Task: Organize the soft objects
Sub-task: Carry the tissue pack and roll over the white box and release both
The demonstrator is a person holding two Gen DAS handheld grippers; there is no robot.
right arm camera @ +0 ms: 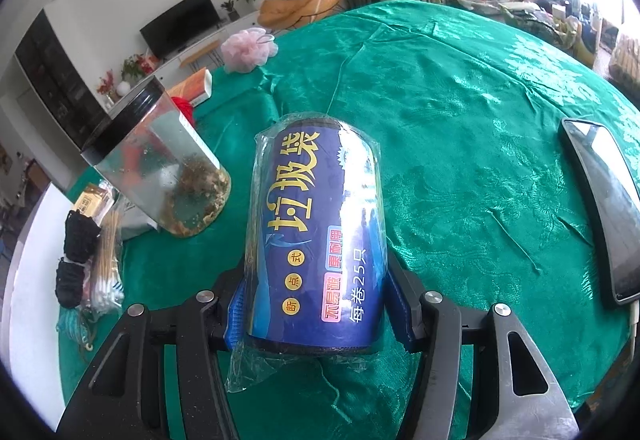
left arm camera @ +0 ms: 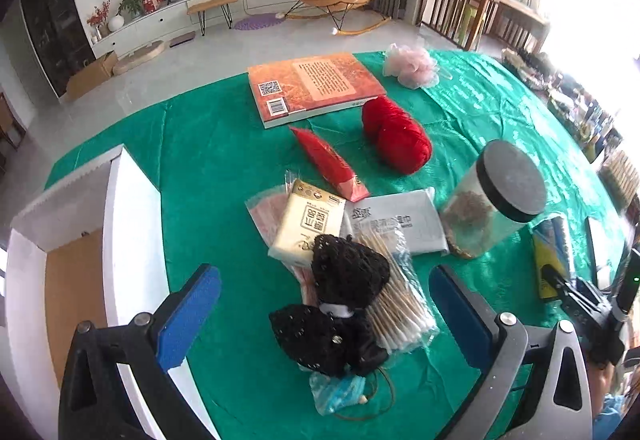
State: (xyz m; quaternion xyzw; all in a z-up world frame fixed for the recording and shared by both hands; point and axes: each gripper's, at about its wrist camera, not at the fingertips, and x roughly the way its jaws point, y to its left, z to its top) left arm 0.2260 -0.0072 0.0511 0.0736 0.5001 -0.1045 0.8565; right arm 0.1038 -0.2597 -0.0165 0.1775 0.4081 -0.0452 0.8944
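Note:
My left gripper [left arm camera: 324, 272] hangs open above the green tablecloth [left arm camera: 208, 143], its blue pads [left arm camera: 188, 312] either side of a black mesh pouch [left arm camera: 340, 304] but well clear of it. The pouch lies on a pack of cotton swabs [left arm camera: 400, 304], next to a tissue pack [left arm camera: 308, 224] and a grey wipes pack [left arm camera: 400, 224]. Red yarn [left arm camera: 396, 135] and a pink bath puff [left arm camera: 410, 65] sit farther back. My right gripper [right arm camera: 316, 276] is shut on a blue roll of rubbish bags [right arm camera: 316, 240] in clear wrap, low over the cloth.
A white open box [left arm camera: 80, 240] stands at the table's left edge. A clear jar with a black lid [right arm camera: 164, 163] stands left of the roll, and a phone [right arm camera: 604, 211] lies to its right. A book [left arm camera: 316, 83] and a red pouch [left arm camera: 328, 163] lie mid-table.

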